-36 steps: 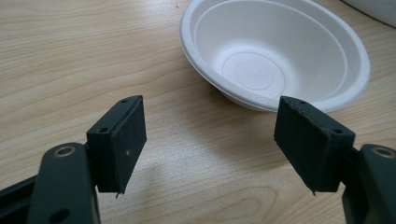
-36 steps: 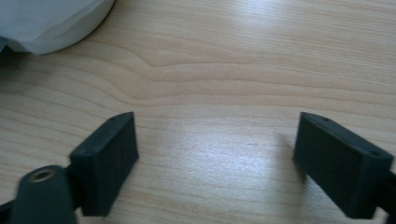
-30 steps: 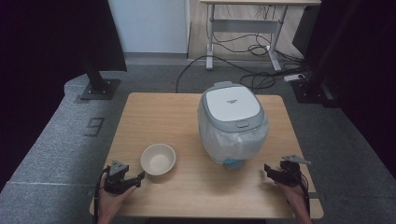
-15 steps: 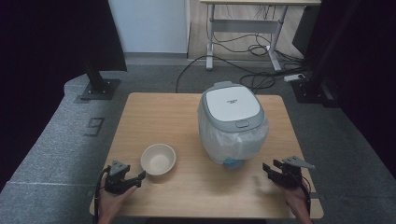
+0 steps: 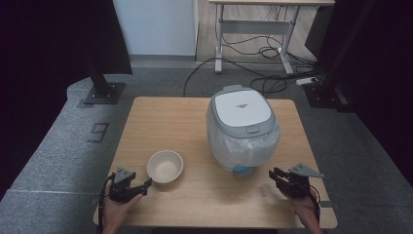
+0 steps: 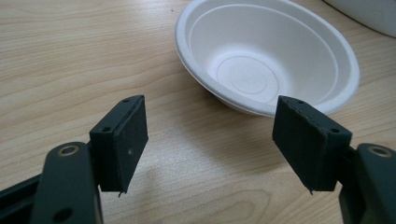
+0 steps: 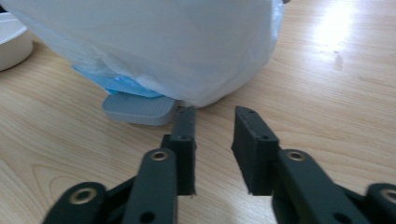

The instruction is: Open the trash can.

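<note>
wooden table (image 5: 195,117) on grey carpet (image 5: 58,151), dark curtains (image 5: 44,39) around.

Left gripper (image 6: 210,144) jaws spread wide — white bowl (image 6: 267,53) just ahead.

White bowl (image 5: 165,166), grey-white cooker (image 5: 242,127), light woodgrain table (image 5: 160,117)
</note>
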